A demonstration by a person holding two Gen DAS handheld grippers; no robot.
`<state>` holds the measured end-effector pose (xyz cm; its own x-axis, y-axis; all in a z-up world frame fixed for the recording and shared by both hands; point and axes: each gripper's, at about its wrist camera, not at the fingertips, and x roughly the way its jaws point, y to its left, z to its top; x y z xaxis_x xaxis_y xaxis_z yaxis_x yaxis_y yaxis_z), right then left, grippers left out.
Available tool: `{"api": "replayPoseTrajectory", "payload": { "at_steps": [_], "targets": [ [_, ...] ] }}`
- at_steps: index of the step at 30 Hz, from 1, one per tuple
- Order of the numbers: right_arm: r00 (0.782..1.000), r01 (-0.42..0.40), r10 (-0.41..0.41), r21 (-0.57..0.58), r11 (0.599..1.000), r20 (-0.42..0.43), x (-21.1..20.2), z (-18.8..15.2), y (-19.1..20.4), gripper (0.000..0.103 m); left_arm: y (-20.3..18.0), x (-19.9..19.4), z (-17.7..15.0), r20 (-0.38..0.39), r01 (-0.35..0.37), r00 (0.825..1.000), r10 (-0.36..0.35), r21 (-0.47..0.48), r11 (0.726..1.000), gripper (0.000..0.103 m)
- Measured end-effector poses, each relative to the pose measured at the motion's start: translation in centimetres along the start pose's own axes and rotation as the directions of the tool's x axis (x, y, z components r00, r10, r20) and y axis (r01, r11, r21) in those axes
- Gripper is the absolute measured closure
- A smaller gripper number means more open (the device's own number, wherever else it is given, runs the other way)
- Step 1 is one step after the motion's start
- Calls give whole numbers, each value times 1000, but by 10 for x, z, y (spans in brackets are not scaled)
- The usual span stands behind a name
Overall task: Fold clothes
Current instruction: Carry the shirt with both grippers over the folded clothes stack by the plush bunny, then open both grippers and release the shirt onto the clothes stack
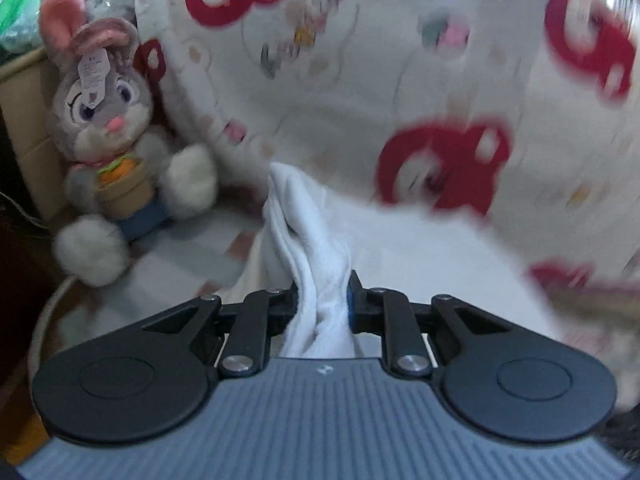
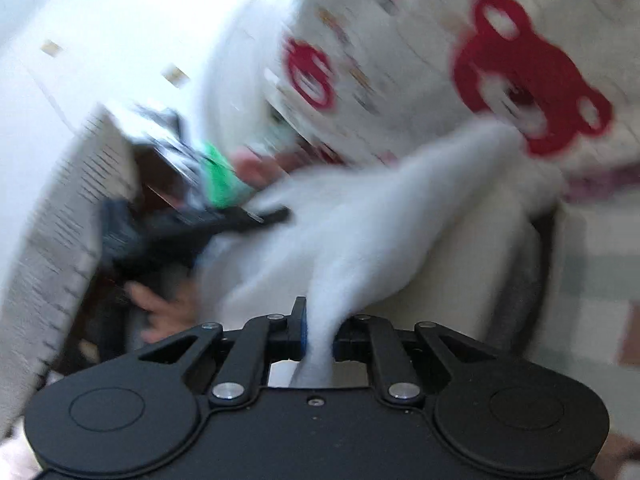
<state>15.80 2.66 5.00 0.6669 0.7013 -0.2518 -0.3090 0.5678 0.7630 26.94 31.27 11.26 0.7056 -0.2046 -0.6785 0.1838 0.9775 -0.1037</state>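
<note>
Jaws of both our left gripper (image 1: 323,300) and right gripper (image 2: 319,332) are clamped on the white garment (image 1: 308,240), spreading it between us, probably for folding.

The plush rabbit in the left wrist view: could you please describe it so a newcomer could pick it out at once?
Start from the white sheet with red bear prints filling the background. At its left edge sits the plush rabbit, upright against a cardboard box. It is the only grey, furry thing there, with pink-lined ears, a paper tag on its forehead and an orange carrot.

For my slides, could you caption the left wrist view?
Left gripper clamps bunched white garment; plush rabbit sits beside.
</note>
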Motion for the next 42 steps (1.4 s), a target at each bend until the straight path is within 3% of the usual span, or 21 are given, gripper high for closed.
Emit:
{"api": "replayPoseTrajectory", "payload": {
  "at_steps": [2, 6, 9, 10, 13, 15, 18, 21, 23, 24, 27, 29, 30, 32, 34, 35, 37, 38, 39, 41, 42],
  "targets": [
    [999, 30, -29, 19, 999, -33, 11, -11, -10, 89, 4, 13, -12, -32, -61, 998, 61, 10, 998, 83],
    [998, 19, -17, 34, 999, -54, 12, -19, -9, 89, 12, 18, -20, 49, -186, 981, 185, 14, 982, 78],
    [997, 23, -20, 34, 999, -79, 12, -19, -7, 89, 7, 14, -13, 141, -376, 922, 361, 107, 920, 81],
    [995, 23, -19, 37, 999, -94, 9, -22, -7, 89, 8, 9, -9, 144, -386, 918, 370, 103, 917, 81],
    [987, 55, -53, 6, 998, -152, 2, -28, -3, 82, -6, -16, -15, 175, -284, 950, 257, 148, 947, 80],
    [977, 67, -78, -60, 996, -196, -3, -32, 3, 71, -20, -34, -24, 199, -211, 965, 170, 203, 956, 78],
    [956, 24, -86, -216, 976, -281, -11, -35, 22, 64, -43, -41, -47, 170, -147, 981, 96, 324, 934, 76],
    [971, 36, -114, -343, 939, -210, -35, -25, 27, 64, -36, -18, -65, 42, -185, 982, 182, 350, 918, 75],
    [984, 98, -147, -378, 921, -101, -50, -10, 24, 64, -28, 0, -77, -42, -243, 960, 277, 366, 898, 71],
    [986, 118, -155, -382, 917, -68, -53, -2, 23, 61, -29, 3, -81, -35, -272, 950, 309, 384, 882, 68],
    [983, 168, -184, -369, 914, -9, -48, 27, 15, 51, -24, -2, -72, -38, -306, 942, 333, 310, 900, 62],
    [986, 158, -169, -319, 934, -6, -38, 46, 5, 51, -26, -12, -66, 17, -283, 957, 290, 283, 917, 61],
    [987, 152, -159, -258, 954, -6, -32, 57, -4, 51, -27, -17, -62, 45, -269, 963, 267, 271, 924, 61],
    [988, 151, -151, -129, 980, 13, -20, 72, -19, 50, -29, -12, -58, 21, -199, 980, 200, 249, 948, 61],
    [984, 178, -177, -45, 983, 19, -1, 84, -32, 40, -31, 2, -64, -14, -193, 979, 203, 250, 949, 61],
    [980, 200, -199, -12, 980, 12, 11, 89, -39, 31, -32, 7, -67, -7, -198, 978, 207, 262, 945, 61],
    [982, 187, -187, 80, 979, -12, 34, 93, -61, 29, -29, 15, -72, 6, -199, 979, 204, 262, 944, 62],
    [988, 155, -154, 135, 979, -14, 44, 94, -73, 39, -25, 17, -72, 10, -193, 980, 196, 247, 950, 63],
    [995, 96, -97, 178, 979, -5, 52, 97, -84, 79, -21, 18, -71, 10, -178, 983, 181, 224, 958, 63],
    [999, -19, 11, 154, 988, 48, 56, 104, -90, 84, -12, 18, -69, 23, -149, 989, 147, 189, 971, 62],
    [995, -40, 34, 68, 997, 90, 53, 104, -84, 86, -14, 19, -71, 32, -152, 988, 148, 209, 966, 62]
  ]
}}
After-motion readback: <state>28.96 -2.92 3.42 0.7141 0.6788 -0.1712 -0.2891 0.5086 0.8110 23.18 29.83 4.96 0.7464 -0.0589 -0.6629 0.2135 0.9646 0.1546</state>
